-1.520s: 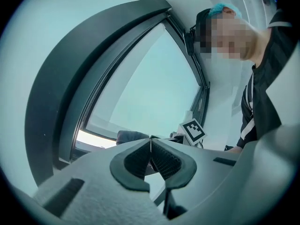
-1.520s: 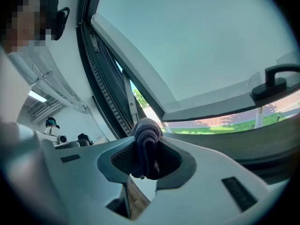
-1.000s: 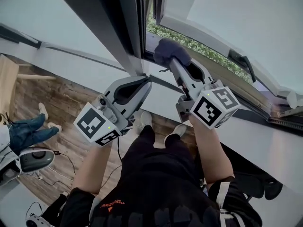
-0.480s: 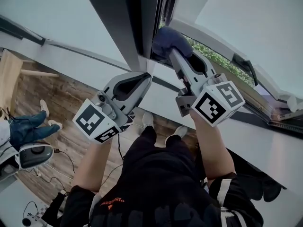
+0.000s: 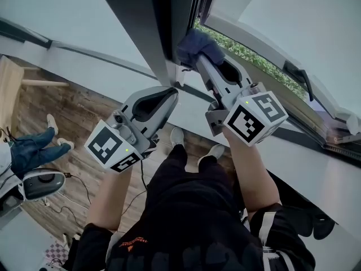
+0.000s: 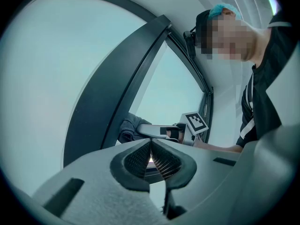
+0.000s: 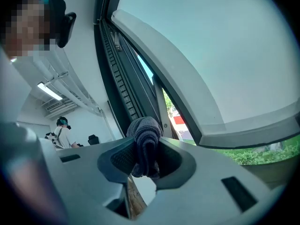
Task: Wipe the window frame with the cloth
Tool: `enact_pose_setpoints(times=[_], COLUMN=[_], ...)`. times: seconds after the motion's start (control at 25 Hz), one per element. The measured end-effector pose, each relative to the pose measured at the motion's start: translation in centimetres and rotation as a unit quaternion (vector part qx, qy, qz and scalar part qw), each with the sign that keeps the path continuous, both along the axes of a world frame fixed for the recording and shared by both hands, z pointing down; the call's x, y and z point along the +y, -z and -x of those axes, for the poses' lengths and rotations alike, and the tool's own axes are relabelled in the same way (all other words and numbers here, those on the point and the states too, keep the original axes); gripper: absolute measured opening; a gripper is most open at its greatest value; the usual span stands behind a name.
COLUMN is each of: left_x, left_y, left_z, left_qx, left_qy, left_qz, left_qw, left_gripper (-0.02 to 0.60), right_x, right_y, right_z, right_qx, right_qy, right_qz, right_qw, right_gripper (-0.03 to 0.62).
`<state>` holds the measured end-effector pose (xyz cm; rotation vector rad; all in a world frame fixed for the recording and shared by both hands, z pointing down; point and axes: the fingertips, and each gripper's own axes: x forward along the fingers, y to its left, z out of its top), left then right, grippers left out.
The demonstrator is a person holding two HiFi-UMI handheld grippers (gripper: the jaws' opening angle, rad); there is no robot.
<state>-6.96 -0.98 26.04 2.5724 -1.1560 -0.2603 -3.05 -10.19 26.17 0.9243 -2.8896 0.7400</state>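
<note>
— Head view first: at twelve o'clock, right tongs (image 5: 196, 60) clamped on a dark blue cloth (image 5: 198, 44).

— Touching the window frame (image 5: 148, 27)?

— Yes, pressed against its dark upright, beside the open sash.

— Confirmed from the right gripper view?

— Confirmed: folded cloth pinched between both pads, bulging out past them.

— And the left tongs (image 5: 171, 94)?

— Closed together on nothing, seen plainly in the left gripper view. Placed at about eight o'clock from the cloth, near the foot of the upright, apart from the cloth.

— Anything else?

— Wooden floor (image 5: 67, 117) at nine o'clock, greenery (image 5: 242, 52) outside at one o'clock.
</note>
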Motion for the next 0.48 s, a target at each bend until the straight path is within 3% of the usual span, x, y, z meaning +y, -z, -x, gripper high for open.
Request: enact_pose_setpoints(times=[0.48], left_x=[-0.1], left_y=[-4.2], left_z=[0.2], left_qx=[0.005], left_qy=[-0.002], left_qz=[0.038], left_qw=[0.9993], left_gripper=[0.025], right_x=[-0.3], right_y=[-5.8], right_z=[0.7], right_qx=[0.01], right_qy=[-0.002], right_qz=[0.046], right_qw=[0.999], right_gripper=[0.095])
